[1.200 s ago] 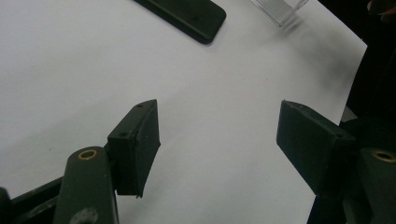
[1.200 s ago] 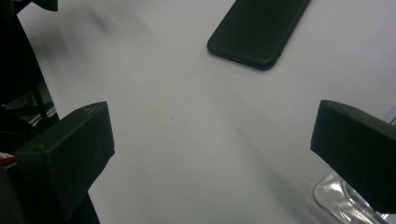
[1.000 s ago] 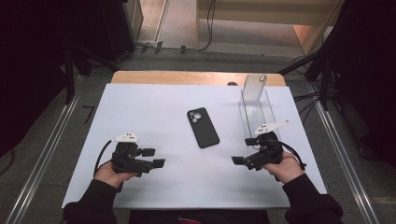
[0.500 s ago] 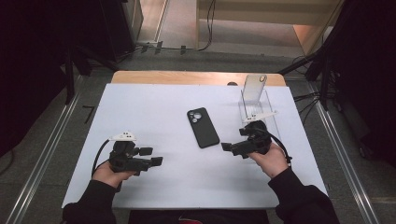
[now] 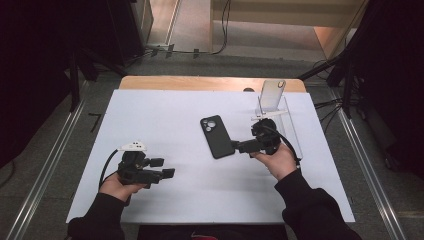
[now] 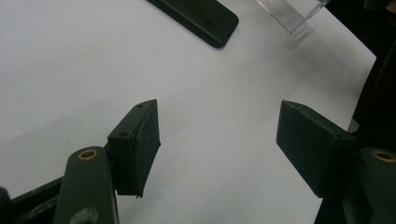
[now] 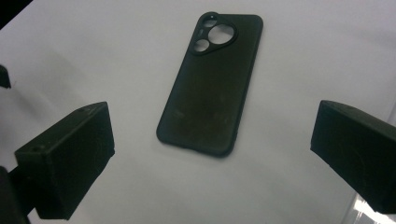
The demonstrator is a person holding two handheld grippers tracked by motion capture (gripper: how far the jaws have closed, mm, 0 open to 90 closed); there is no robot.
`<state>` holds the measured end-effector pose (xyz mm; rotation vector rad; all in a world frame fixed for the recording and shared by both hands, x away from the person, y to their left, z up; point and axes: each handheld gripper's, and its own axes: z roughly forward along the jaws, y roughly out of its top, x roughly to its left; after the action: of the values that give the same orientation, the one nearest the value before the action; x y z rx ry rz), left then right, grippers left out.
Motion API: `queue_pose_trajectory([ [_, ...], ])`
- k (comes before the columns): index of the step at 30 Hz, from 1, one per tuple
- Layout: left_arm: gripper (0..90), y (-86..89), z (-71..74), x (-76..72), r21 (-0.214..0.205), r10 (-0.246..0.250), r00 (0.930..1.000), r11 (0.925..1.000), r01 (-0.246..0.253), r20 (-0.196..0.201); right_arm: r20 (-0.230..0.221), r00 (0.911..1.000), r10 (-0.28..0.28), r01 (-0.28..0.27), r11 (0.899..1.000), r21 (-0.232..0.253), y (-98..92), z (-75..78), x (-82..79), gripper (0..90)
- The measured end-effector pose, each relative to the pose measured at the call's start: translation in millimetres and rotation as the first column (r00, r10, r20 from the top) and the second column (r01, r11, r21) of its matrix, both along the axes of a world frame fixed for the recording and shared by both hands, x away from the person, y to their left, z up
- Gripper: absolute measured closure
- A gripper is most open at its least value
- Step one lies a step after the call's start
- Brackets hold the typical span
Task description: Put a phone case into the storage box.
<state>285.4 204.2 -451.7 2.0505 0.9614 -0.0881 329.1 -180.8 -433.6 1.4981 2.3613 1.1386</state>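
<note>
Right gripper [image 5: 239,146] at the phone case [image 5: 217,136]; both sets of jaws apart.

The black phone case is seen lying flat, camera cut-outs up, mid-table on the white sheet [image 5: 165,110], just left of the clear stand [image 5: 274,102]. It is framed between the right gripper's spread jaws, untouched. The left gripper [image 5: 167,173] is held well apart, jaws spread on nothing.
</note>
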Motion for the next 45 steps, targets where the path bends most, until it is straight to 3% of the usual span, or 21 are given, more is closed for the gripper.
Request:
queue_pose_trajectory([
  [22, 30.3, 1.8, -0.7, 0.8, -0.001, 0.009, 1.0, 1.0, -0.009, 0.001, -0.008, 0.9992, -0.04, 0.04, 0.999, -0.037, 44.0, -4.9, 52.3, 0.0],
  [28, 30.4, 1.5, -1.0, 0.9, -0.002, 0.008, 1.0, 1.0, -0.008, -0.002, -0.019, 0.9982, -0.058, 0.057, 0.997, -0.046, 52.2, -9.1, 62.4, 0.0],
  [32, 30.4, 1.5, -1.1, 1.0, -0.003, 0.005, 1.0, 1.0, -0.005, -0.003, -0.021, 0.9973, -0.071, 0.07, 0.997, -0.023, 56.4, -12.5, 68.9, 0.0],
  [39, 30.4, 3.4, -0.6, 1.5, -0.003, 0.011, 0.9999, 0.9999, -0.011, -0.003, -0.036, 0.9977, -0.057, 0.054, 0.997, -0.061, 67.3, -21.4, 77.7, 0.0],
  [45, 30.4, 3.7, -1.1, 1.9, -0.002, 0.011, 0.9999, 0.9999, -0.011, -0.005, -0.033, 0.9976, -0.061, 0.059, 0.996, -0.066, 71.7, -29.1, 80.9, 0.0],
])
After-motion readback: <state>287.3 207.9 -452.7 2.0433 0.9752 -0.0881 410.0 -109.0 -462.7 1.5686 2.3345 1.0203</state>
